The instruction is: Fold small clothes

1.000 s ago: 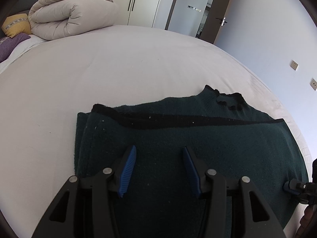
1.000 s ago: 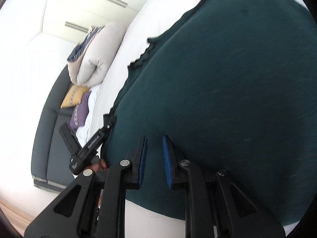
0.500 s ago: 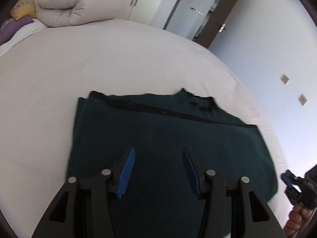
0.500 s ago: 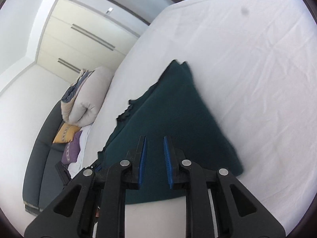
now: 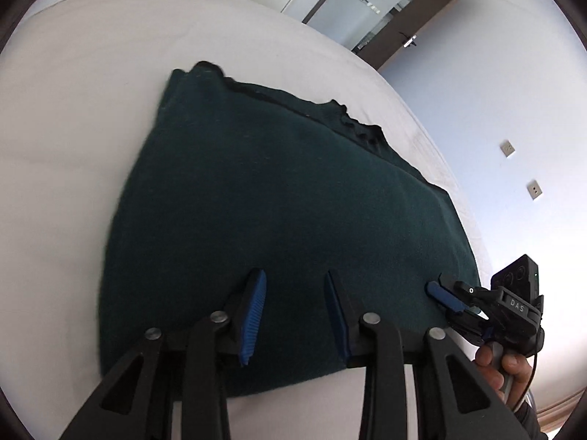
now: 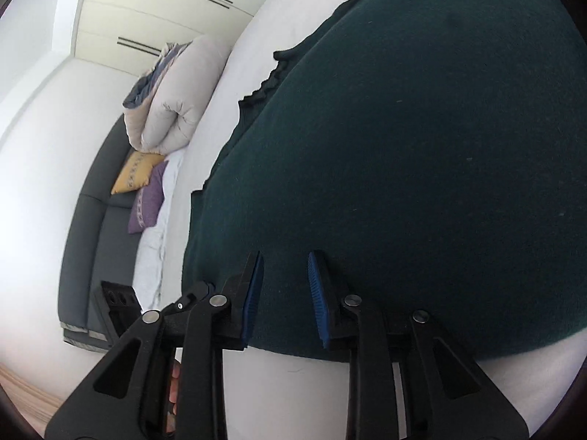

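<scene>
White bed (image 5: 91, 84); both claws low over sweater (image 5: 279, 201)

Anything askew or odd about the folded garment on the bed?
Slightly. The green garment lies flat on the bed, but its frilled black edging sticks out past the top layer at the far edge, so the layers aren't flush. No damage visible.

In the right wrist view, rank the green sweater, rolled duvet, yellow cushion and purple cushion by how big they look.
1. Green sweater, nearest the camera, so its lead is partly closeness.
2. Rolled duvet.
3. Purple cushion and yellow cushion: look alike, not ranked.
</scene>
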